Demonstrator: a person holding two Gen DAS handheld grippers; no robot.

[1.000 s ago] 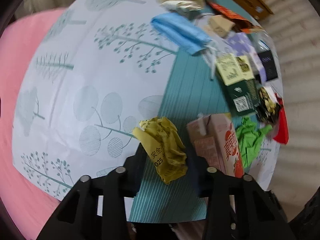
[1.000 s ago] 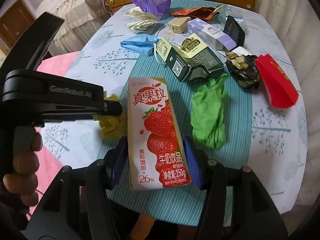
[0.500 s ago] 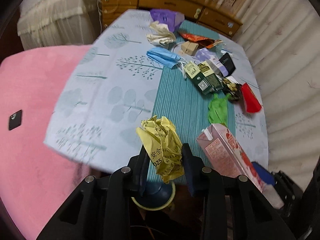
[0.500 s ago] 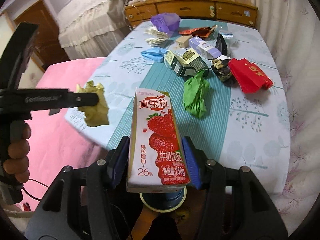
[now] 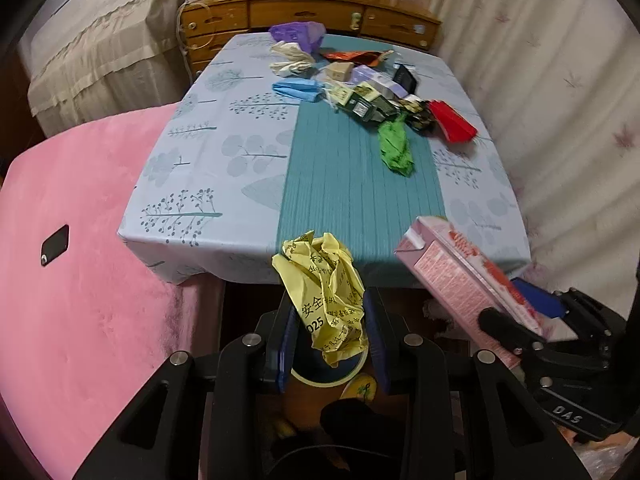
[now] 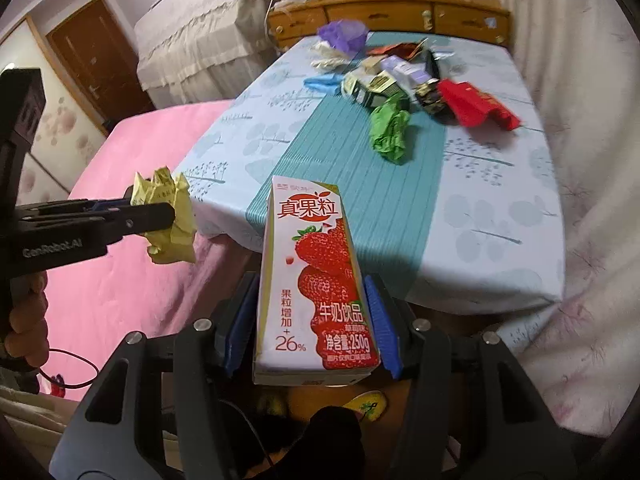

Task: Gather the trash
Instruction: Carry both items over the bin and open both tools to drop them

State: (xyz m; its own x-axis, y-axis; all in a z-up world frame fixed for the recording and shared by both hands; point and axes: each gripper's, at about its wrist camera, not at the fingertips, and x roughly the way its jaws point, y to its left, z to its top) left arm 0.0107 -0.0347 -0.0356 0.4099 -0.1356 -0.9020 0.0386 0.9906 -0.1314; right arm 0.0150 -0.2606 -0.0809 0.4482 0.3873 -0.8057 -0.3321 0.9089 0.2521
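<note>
My left gripper (image 5: 330,320) is shut on a crumpled yellow wrapper (image 5: 320,280) with black print. It hangs in front of the table's near edge, off the tablecloth (image 5: 224,152). My right gripper (image 6: 312,300) is shut on a pink strawberry milk carton (image 6: 308,248), held upright between its blue pads, also short of the near edge. The carton (image 5: 452,272) shows to the right in the left wrist view; the yellow wrapper (image 6: 168,216) shows to the left in the right wrist view. Far down the table lies more trash: a green crumpled wrapper (image 5: 396,148), a red packet (image 5: 452,126), a blue mask (image 5: 298,90) and a purple bag (image 5: 298,34).
A pink bed cover (image 5: 80,280) with a black phone (image 5: 55,245) lies left of the table. A wooden dresser (image 5: 312,12) stands behind it, a pale curtain (image 5: 560,80) to the right. A round dark object with a pale rim (image 5: 328,372) sits on the floor below my left gripper.
Both grippers have drawn back from over the table and risen, carrying the yellow wrapper and the carton. The table's near edge now lies beyond the fingertips.
</note>
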